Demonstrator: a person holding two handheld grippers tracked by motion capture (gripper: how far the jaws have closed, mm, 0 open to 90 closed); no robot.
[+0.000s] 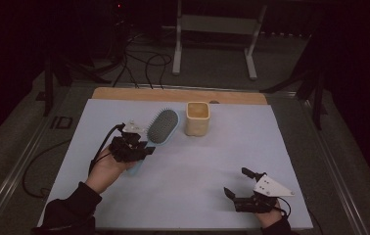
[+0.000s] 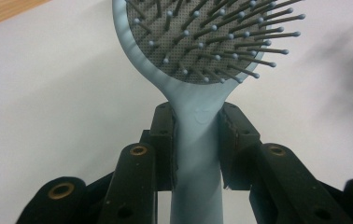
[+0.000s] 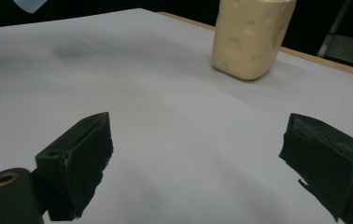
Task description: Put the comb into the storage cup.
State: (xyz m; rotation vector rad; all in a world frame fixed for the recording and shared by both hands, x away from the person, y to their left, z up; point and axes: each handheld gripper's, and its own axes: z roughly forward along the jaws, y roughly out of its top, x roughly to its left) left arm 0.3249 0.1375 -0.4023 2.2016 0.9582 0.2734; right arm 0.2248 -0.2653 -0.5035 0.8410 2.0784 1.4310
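the left gripper [image 1: 136, 142] is at the left side of the counter [image 1: 197, 166], held in a hand [image 1: 105, 169] that comes in from the near edge. its fingers [image 2: 165, 140] are pinching the handle of a light blue hairbrush [image 1: 162, 126]. in the left gripper view the handle runs straight up between the two black pads, and one pad presses on each side of it, just under the round head. the brush head [image 2: 202, 42] is grey with lots of thin bristles that have little balls on the tips. the bristles face up. in the high view the brush head points toward the far side of the counter, and it looks lifted a little off the white top.

just to the right of the brush head stands a pale yellow cup [image 1: 197, 118]. it is upright, and it is near the brush but not touching it. it sits at the far side of the counter, close to the wooden strip [image 1: 173, 94] along the far edge.

the right gripper [image 1: 239, 183] is at the near right corner, well apart from the brush and the cup. its fingers [image 3: 83, 154] are spread wide with nothing between them. in the right gripper view the yellow cup [image 3: 249, 37] shows far off beyond the fingers, with bare white counter [image 3: 165, 116] in between.
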